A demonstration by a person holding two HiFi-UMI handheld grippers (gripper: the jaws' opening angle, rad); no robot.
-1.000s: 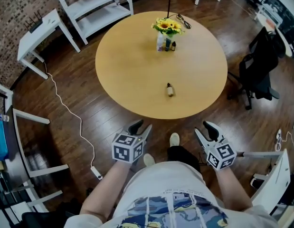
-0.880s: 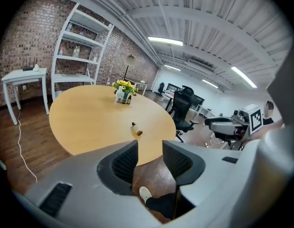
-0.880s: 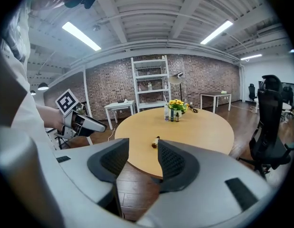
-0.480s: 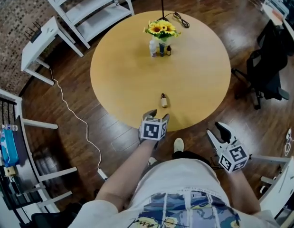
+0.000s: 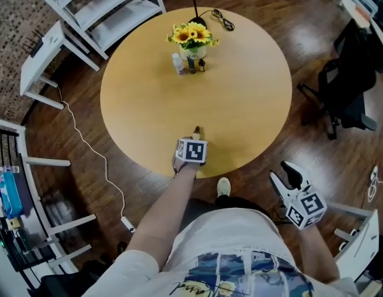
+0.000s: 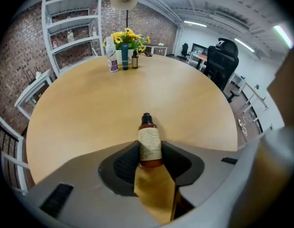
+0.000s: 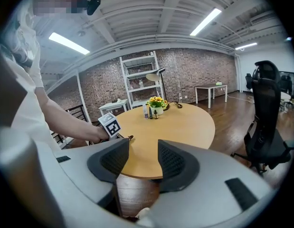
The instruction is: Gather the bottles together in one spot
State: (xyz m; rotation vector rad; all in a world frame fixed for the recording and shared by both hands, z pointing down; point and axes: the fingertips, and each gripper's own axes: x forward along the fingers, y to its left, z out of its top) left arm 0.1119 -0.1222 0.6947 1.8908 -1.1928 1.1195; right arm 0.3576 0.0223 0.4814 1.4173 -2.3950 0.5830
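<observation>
The stray amber bottle (image 6: 149,144) lies on its side near the near edge of the round table (image 5: 253,104), cap pointing toward the far side. It is well apart from the three bottles gathered there. The left gripper (image 5: 192,141), off the table at the person's waist a second ago, has come down steeply over this bottle. Its jaws have just been closing, and both pads now sit against the bottle's sides, so it is gripped. The bottle does not appear to be lifted yet. Judgement: the pick is secured and the carry across the table is the outstanding step. The right gripper (image 5: 284,177) hangs beside the person's right hip, clear of the table, with its jaws partly apart and nothing between them. At the far side, a white bottle (image 5: 178,64), a teal bottle (image 5: 190,64) and a small dark bottle (image 5: 202,65) stand upright in a row, just in front of the vase (image 5: 193,51). This is the evident collection spot. The vase holds yellow sunflowers (image 5: 191,34). The white shelving unit (image 5: 95,8) beyond the table carries a few small items, too small to identify.
</observation>
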